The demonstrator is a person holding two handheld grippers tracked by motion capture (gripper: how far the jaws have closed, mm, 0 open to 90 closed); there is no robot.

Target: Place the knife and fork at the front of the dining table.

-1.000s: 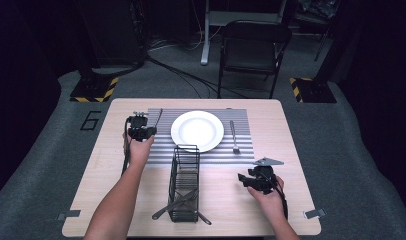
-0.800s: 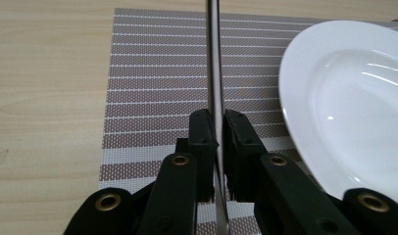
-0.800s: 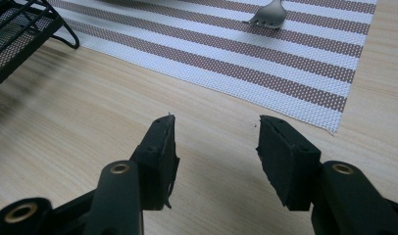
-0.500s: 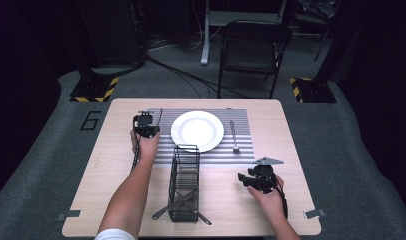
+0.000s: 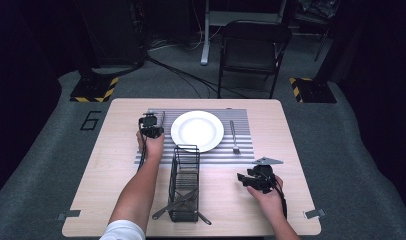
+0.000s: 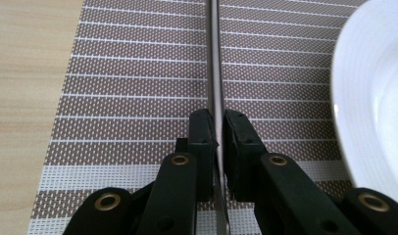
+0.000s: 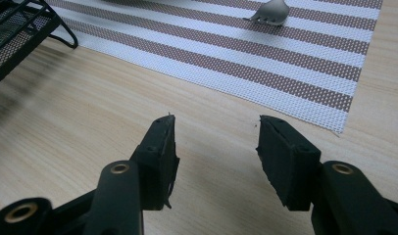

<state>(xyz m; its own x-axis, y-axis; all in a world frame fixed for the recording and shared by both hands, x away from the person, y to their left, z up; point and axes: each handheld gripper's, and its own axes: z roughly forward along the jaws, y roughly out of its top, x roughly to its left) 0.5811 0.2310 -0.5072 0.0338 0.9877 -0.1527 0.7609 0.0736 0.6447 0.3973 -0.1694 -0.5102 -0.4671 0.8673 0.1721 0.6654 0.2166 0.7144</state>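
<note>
- Dark walls and a grey carpeted floor ring a pale wooden table (image 5: pixel 116 165), with a black folding chair (image 5: pixel 253 47) standing beyond its far edge.
- At the table's middle lies a striped placemat (image 5: pixel 241 150), and a white plate (image 5: pixel 197 131) sits on its centre.
- At nine o'clock of the plate, the left gripper (image 5: pixel 150 126) hangs over the mat's left strip, its jaws pinching a slim metal knife (image 6: pixel 216 73) by the handle.
- From the left gripper view the knife runs straight away from the jaws, edge up, low over the mat, with the plate's rim just beside it.
- At three o'clock of the plate a fork (image 5: pixel 234 137) lies on the mat, tines toward the person.
- At six o'clock of the plate stands a black wire cutlery caddy (image 5: pixel 185 182), with utensils sticking out at its near end.
- At four o'clock of the plate, off the mat, the right gripper (image 5: pixel 251 181) rests over bare wood, its jaws spread with nothing between them.
</note>
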